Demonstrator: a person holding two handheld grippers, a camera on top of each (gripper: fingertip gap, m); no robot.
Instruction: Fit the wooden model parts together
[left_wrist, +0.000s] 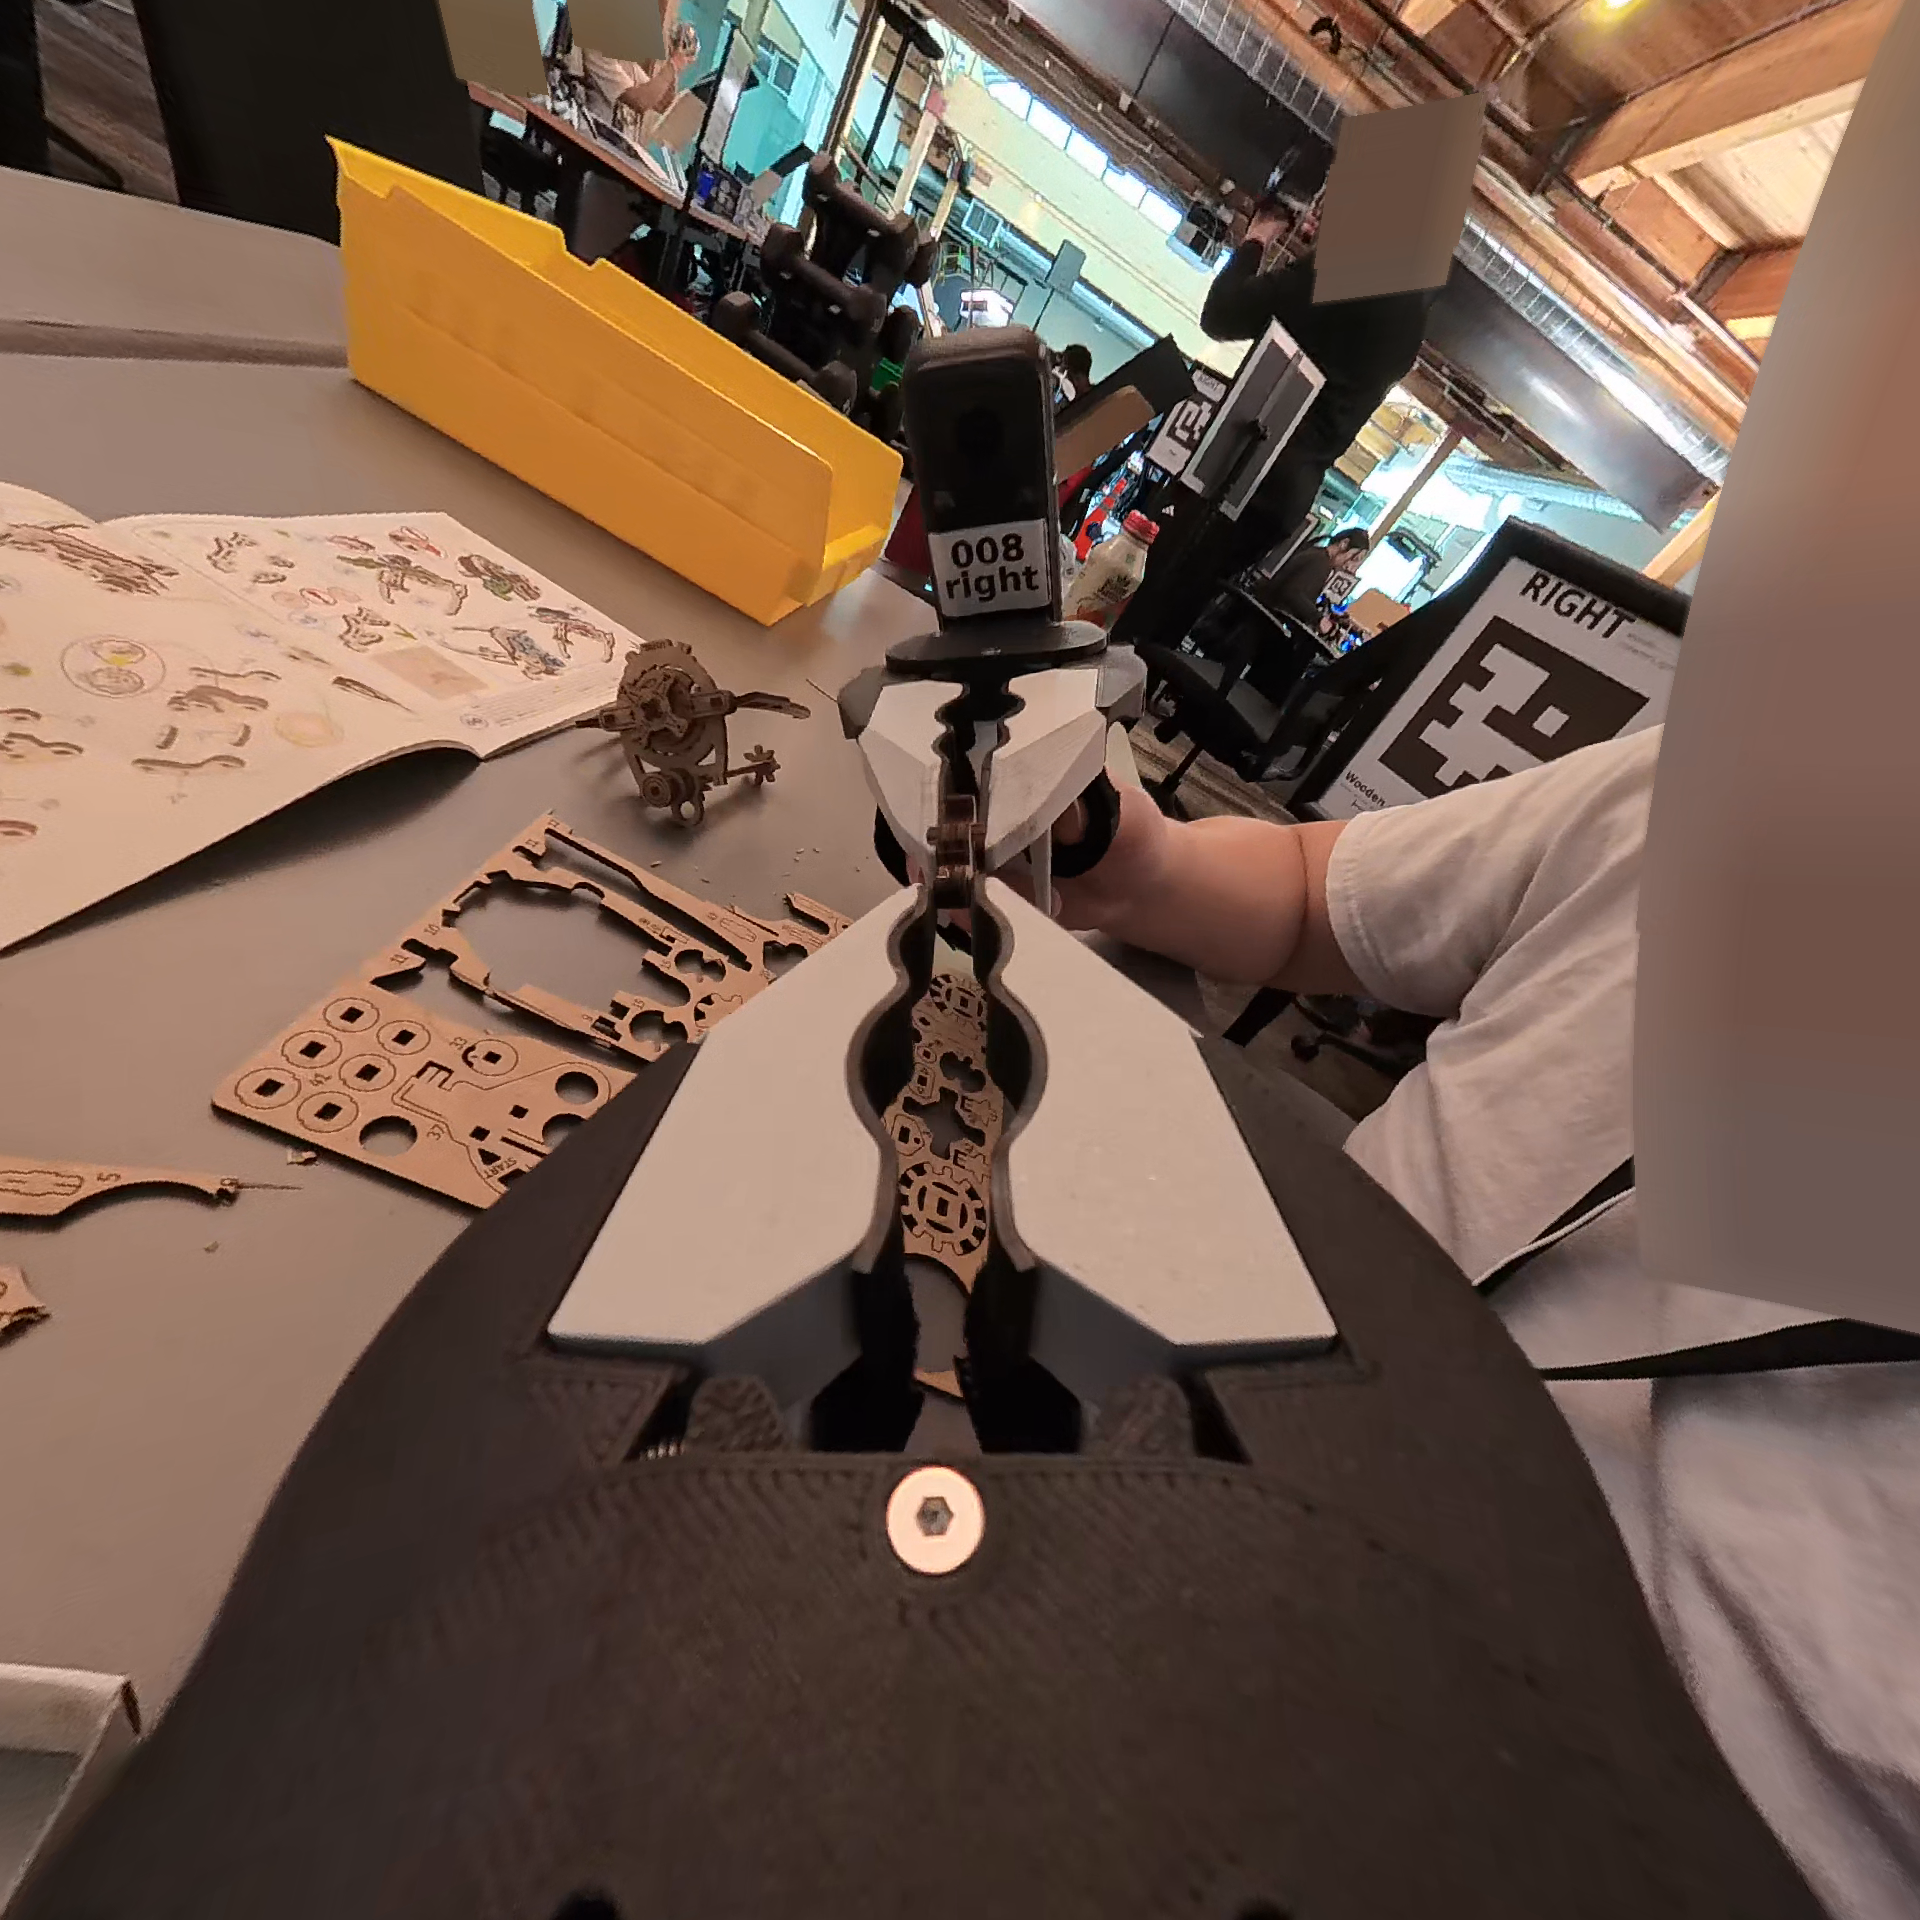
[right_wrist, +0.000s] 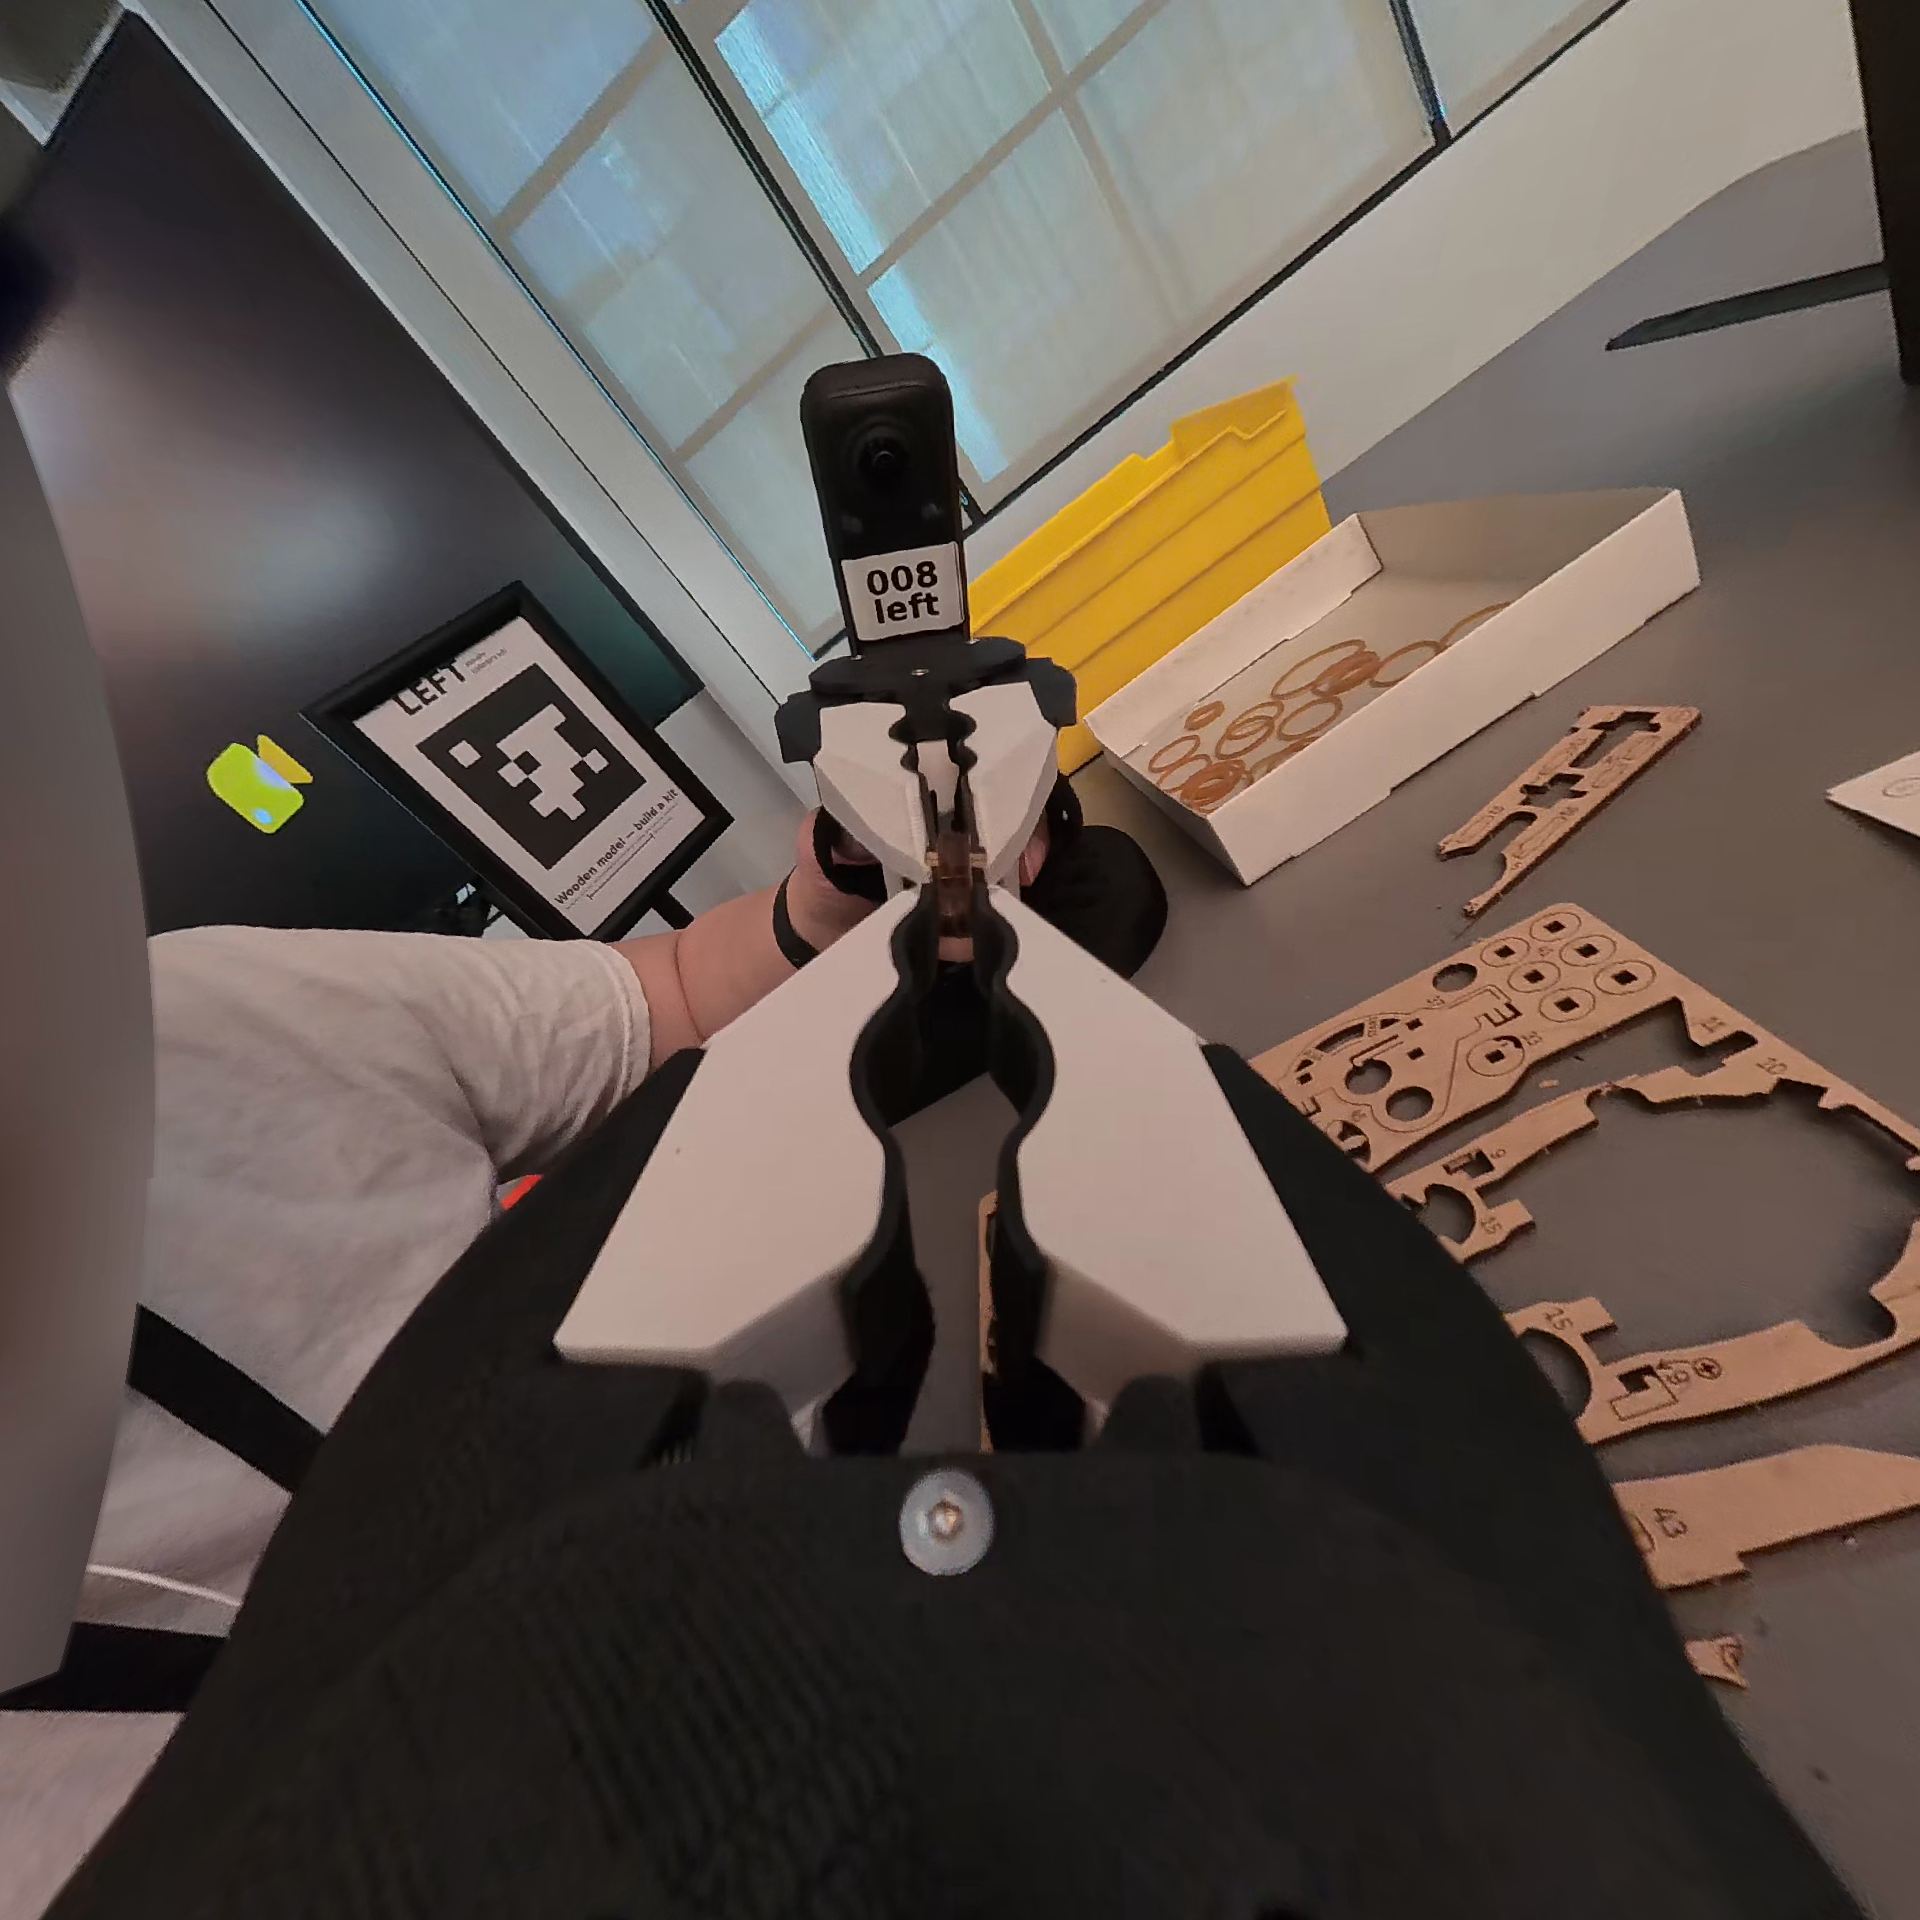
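Observation:
My left gripper (left_wrist: 951, 902) and my right gripper (left_wrist: 961, 810) point at each other tip to tip above the grey table (left_wrist: 156, 1039). A small brown wooden part (left_wrist: 954, 847) sits between the tips, and both pairs of jaws are shut on it. I cannot tell whether it is one piece or two joined. It also shows in the right wrist view (right_wrist: 948, 878), between my right gripper (right_wrist: 948, 914) and my left gripper (right_wrist: 948, 831). A partly built wooden model (left_wrist: 675, 732) stands on the table to the left.
Punched plywood sheets (left_wrist: 488, 1029) lie under and left of the grippers, and more sheets (right_wrist: 1558, 1122) show in the right wrist view. An open instruction booklet (left_wrist: 260, 644), a yellow bin (left_wrist: 582, 384) and a white tray of rings (right_wrist: 1351, 686) lie farther off. A person's arm (left_wrist: 1226, 894) is at the right. Both grippers' tips are close together, under 4 cm apart. The partly built wooden model (left_wrist: 675, 732) is about equally far from each gripper, around 20 cm.

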